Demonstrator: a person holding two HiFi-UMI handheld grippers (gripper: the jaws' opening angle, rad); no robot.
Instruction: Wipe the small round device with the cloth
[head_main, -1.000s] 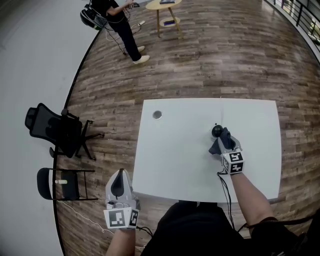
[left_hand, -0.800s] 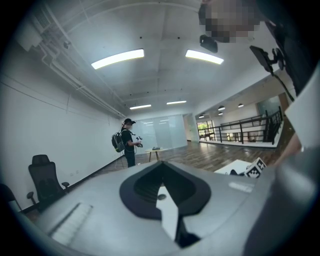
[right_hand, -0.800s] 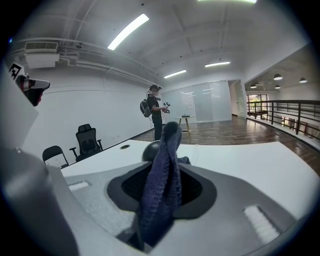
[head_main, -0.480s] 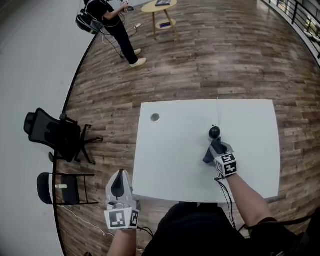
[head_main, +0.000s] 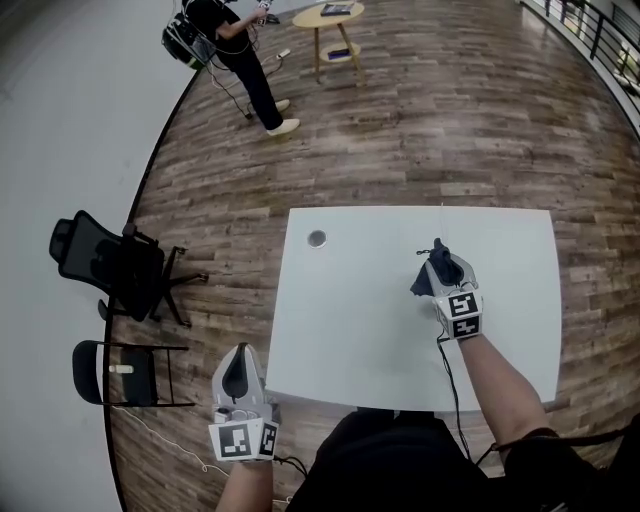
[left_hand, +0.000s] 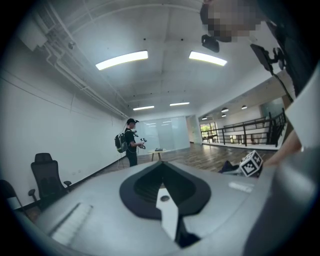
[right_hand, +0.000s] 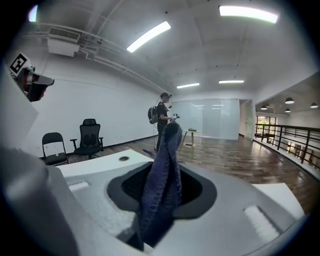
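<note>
Head view: cloth (head_main: 422, 286) above white table (head_main: 350, 320) on wooden floor (head_main: 450, 130), office chair (head_main: 105, 262) nearby.

Counter (head_main: 340, 340): white, rectangular w/ rounded corners, stands on wood-plank floor (head_main: 420, 130). Taken from counter ctr, a small round grey grommet (head_main: 317, 238) sits in the top at approx 10 o'clock, near the far-left corner, well apart from the rest. Thin dark line (head_main: 441, 215) runs in from the far edge at approx 12 o'clock; cable or seam, can't tell. Dk blue cloth (head_main: 424, 285) hangs just beyond ctr toward 12 o'clock; can't tell if it touches the top.
</note>
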